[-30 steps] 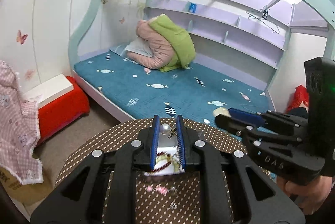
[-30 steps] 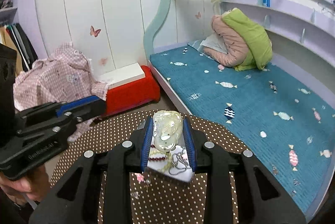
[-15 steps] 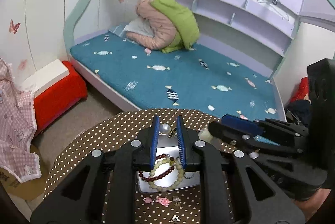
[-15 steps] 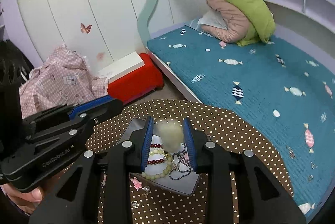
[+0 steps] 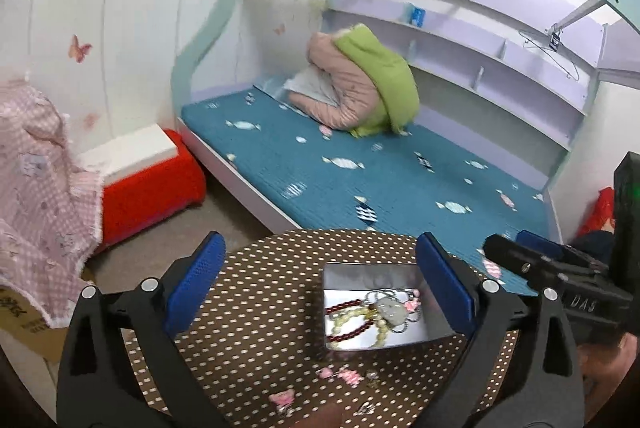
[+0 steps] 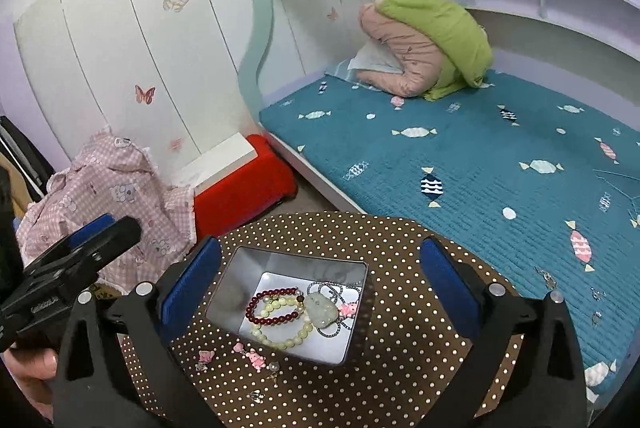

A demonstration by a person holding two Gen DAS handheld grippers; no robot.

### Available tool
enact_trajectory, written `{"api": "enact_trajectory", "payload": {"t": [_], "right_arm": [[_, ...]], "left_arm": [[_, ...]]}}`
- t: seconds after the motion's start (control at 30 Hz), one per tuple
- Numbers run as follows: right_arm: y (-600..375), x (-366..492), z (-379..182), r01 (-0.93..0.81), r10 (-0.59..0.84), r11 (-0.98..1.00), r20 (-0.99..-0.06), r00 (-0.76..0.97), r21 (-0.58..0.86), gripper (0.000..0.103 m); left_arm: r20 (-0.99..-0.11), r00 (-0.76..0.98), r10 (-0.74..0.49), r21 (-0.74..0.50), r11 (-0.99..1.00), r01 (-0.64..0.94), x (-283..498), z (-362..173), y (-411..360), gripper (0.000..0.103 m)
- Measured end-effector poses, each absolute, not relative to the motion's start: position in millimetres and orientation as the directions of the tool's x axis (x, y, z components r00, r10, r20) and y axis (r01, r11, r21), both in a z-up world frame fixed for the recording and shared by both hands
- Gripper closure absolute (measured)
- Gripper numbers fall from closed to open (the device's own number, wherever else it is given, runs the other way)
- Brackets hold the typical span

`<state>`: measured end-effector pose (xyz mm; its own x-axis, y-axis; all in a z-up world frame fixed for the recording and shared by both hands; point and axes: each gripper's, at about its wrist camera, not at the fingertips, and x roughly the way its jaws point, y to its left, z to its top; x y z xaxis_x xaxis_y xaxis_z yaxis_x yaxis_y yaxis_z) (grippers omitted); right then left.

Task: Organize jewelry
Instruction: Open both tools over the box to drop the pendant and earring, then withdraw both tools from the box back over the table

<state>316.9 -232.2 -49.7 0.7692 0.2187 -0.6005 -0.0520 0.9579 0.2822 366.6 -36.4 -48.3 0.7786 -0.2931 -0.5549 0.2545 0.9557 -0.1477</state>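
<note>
A shiny metal tin [image 6: 352,272] [image 5: 332,284] sits on the round brown polka-dot table [image 6: 400,340] [image 5: 248,312]. In it lie a dark red bead bracelet [image 6: 260,306], a pale green bead bracelet [image 6: 288,338], a silver chain [image 6: 338,292] and a pale jade pendant [image 6: 320,310] [image 5: 386,308]. Small pink charms [image 6: 250,352] [image 5: 344,376] and a pearl earring [image 6: 274,368] lie on the table in front of the tin. My left gripper [image 5: 316,288] is open and empty over the table, left of the tin. My right gripper [image 6: 320,288] is open and empty above the tin.
A bed with a teal mattress [image 6: 480,156] and a folded pink and green quilt [image 6: 424,44] lies beyond the table. A red box with a white lid [image 6: 236,176] and pink checked clothing [image 6: 108,188] stand at the left by the wall.
Both grippers opened wide. The right let go of the jade pendant, which now lies in the tin. The left let go of the pearl earring, and both pulled back.
</note>
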Motion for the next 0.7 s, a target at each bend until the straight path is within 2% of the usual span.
{"api": "enact_trajectory", "payload": {"t": [0.37, 0.7], "right_arm": [[-209, 272, -21, -0.066, 0.175, 0.974, -0.542, 0.822, 0.214, 0.007], [-194, 225, -8, -0.066, 0.126, 0.988, -0.493, 0.861, 0.137, 0.007]], "left_arm": [[-0.487, 0.853, -0.189, -0.082, 0.982, 0.171, 304, -27, -13, 0.006], [-0.478, 0.866, -0.146, -0.072, 0.989, 0.126, 265, -30, 1, 0.006]]}}
